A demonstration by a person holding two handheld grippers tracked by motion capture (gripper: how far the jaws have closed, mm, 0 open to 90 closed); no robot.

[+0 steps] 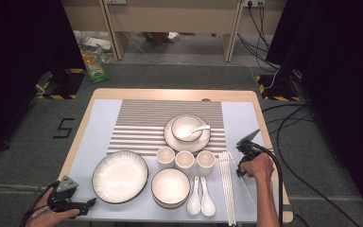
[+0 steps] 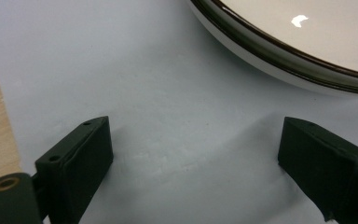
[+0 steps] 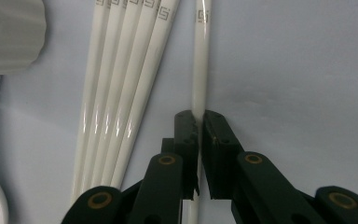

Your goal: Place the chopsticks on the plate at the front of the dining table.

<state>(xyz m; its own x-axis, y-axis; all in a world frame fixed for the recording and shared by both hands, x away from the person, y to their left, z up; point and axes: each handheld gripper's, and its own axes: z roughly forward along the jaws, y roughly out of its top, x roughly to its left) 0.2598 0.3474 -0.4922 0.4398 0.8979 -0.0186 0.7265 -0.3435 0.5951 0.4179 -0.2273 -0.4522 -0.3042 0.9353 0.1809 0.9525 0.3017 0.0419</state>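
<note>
My right gripper (image 3: pixel 199 116) is shut on a single white chopstick (image 3: pixel 200 56), which runs straight out between the pads. Just left of it lies a bundle of several white chopsticks (image 3: pixel 121 93). In the high view this gripper (image 1: pixel 241 171) is at the table's right side, beside the chopstick bundle (image 1: pixel 227 184), and the held chopstick (image 1: pixel 248 191) slants towards the front edge. My left gripper (image 1: pixel 90 204) rests at the front left corner. Its jaws (image 2: pixel 193 149) stand wide open over bare pale-blue cloth. The dark-rimmed large plate (image 2: pixel 307 28) lies just beyond them, apart.
On the cloth are the large plate (image 1: pixel 120 176), a bowl (image 1: pixel 170 187), three cups (image 1: pixel 185 161), two spoons (image 1: pixel 201 201), and a bowl with a spoon on a saucer (image 1: pixel 186 127) on a striped mat (image 1: pixel 142 123). A cup (image 3: pixel 9 32) lies left of the bundle.
</note>
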